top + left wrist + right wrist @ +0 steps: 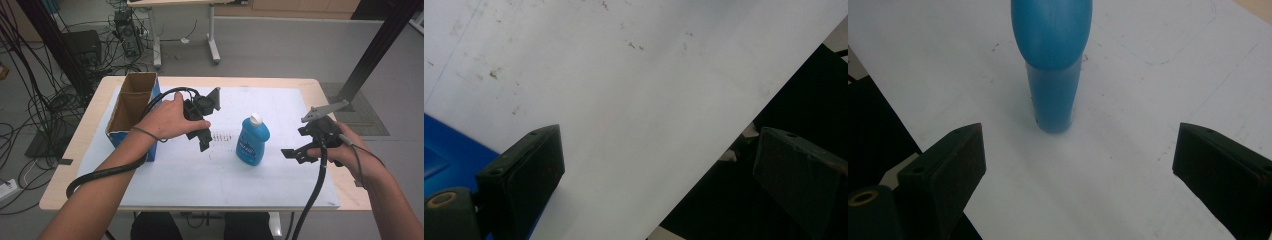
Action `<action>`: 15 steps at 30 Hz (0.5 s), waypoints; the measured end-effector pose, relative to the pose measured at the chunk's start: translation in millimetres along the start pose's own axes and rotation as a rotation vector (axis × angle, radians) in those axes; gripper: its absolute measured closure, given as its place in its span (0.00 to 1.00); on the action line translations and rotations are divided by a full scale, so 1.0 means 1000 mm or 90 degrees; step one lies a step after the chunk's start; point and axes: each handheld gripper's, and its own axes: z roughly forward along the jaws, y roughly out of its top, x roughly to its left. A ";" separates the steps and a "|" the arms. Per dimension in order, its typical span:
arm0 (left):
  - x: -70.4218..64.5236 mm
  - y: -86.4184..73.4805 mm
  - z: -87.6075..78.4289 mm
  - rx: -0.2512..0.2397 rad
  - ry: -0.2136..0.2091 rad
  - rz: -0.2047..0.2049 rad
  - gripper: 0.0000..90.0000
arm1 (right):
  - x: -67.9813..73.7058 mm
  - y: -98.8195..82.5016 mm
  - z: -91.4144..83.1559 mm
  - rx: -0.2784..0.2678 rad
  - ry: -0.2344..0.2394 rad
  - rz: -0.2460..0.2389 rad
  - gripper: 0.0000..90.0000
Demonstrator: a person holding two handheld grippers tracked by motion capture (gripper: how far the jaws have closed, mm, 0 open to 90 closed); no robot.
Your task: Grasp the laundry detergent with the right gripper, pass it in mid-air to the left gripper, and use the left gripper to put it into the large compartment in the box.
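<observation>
we see the blue bottle point(252, 140) upright on the white mat point(200, 180), near the middle of the table point(65, 160), white cap at 12 o'clock of its body. a label sits on its front face; the print is too small for us to read, and we make out no brand. in the right gripper view the bottle point(1052, 60) stands straight ahead at 12 o'clock, beyond the jaw tips and apart from them.

right gripper point(295, 152): at 3 o'clock of the bottle, near it, not touching. jaws spread wide, nothing between them.

left gripper point(202, 140): at 9 o'clock of the bottle, tips pointing down at the mat. jaws spread apart, bare mat between them.

cardboard box point(131, 107), blue outside, open top, lies at 9 o'clock of the left hand point(167, 120), along the mat's left edge. we read no writing on it.
</observation>
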 end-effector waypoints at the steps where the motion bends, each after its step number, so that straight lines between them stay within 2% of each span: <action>1: 0.000 0.000 0.000 0.000 0.001 0.000 0.07 | 0.000 -0.002 0.001 -0.002 0.000 0.002 0.08; 15: -0.001 0.000 0.003 -0.001 -0.002 0.001 0.07 | 0.002 -0.015 0.013 -0.017 0.011 0.007 0.07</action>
